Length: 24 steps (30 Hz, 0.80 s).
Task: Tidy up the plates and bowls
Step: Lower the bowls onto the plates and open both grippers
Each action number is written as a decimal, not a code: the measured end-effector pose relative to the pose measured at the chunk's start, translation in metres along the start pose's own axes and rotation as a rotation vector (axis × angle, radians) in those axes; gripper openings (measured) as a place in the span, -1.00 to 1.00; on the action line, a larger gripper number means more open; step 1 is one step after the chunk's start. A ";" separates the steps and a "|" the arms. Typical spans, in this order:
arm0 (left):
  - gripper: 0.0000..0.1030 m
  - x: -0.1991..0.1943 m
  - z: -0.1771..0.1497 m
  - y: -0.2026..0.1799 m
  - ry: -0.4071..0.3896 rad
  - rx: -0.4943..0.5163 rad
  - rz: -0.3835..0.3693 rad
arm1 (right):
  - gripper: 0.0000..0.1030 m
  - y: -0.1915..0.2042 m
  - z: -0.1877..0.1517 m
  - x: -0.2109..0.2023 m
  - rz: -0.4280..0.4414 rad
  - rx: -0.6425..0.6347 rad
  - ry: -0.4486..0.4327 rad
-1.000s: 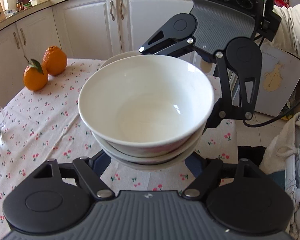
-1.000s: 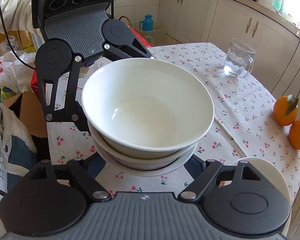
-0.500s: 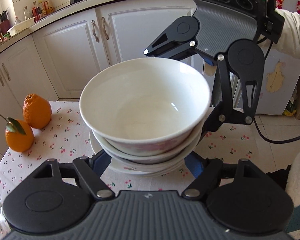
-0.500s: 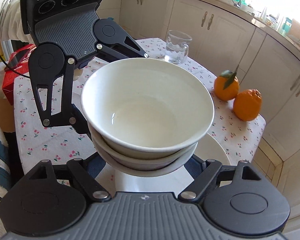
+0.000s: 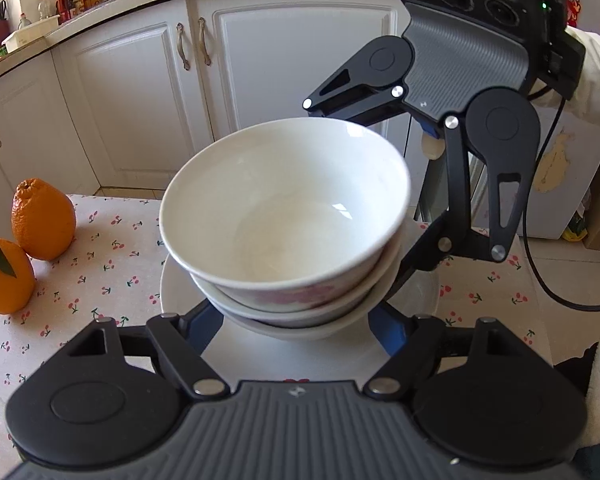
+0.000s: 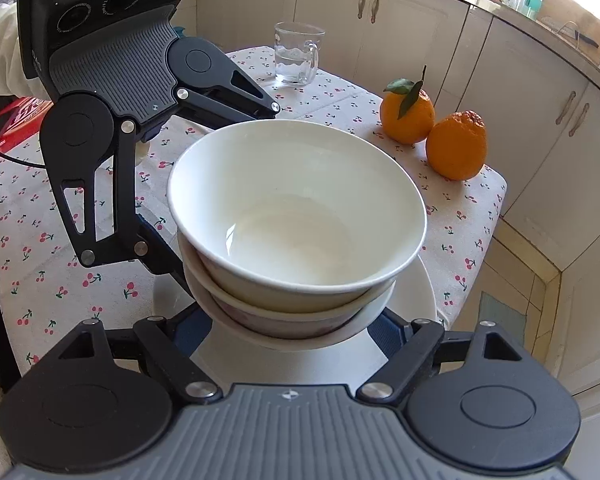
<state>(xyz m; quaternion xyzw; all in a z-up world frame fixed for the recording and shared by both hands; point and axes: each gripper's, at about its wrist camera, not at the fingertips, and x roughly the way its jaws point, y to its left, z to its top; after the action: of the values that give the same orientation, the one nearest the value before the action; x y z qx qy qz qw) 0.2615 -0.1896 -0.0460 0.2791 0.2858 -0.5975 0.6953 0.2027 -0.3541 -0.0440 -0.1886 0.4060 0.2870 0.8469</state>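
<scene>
Bowls: three stacked white round bowls (image 5: 288, 216) in the middle of the frame, over a white plate (image 6: 412, 296).
Left gripper (image 5: 296, 320): holding the stack.
Right gripper (image 6: 296, 328): holding it too.
Table (image 6: 52, 280): cherry cloth.

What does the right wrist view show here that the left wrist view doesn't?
Only the right wrist view: a glass mug at the table's far side, and the left gripper reaching under the bowls.

Only the left wrist view: bottles on the counter, and the right gripper opposite.

Both: the stacked bowls carried between the two grippers above a white plate, two oranges, and the cherry-print tablecloth.
</scene>
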 end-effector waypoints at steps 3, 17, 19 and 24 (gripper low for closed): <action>0.53 0.002 0.000 0.001 -0.003 0.000 0.002 | 0.70 -0.002 -0.001 0.002 0.000 0.014 0.006; 0.76 -0.031 -0.012 -0.024 -0.084 -0.017 0.142 | 0.90 0.010 -0.006 -0.012 -0.041 0.087 -0.013; 0.79 -0.050 -0.016 -0.034 -0.127 -0.048 0.208 | 0.93 0.019 -0.006 -0.021 -0.071 0.098 -0.020; 0.99 -0.106 -0.016 -0.068 -0.286 -0.138 0.392 | 0.99 0.050 0.000 -0.061 -0.213 0.176 -0.063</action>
<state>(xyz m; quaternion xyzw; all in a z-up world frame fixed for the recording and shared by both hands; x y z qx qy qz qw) 0.1802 -0.1156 0.0178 0.1938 0.1650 -0.4636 0.8487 0.1400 -0.3361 -0.0001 -0.1467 0.3803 0.1645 0.8982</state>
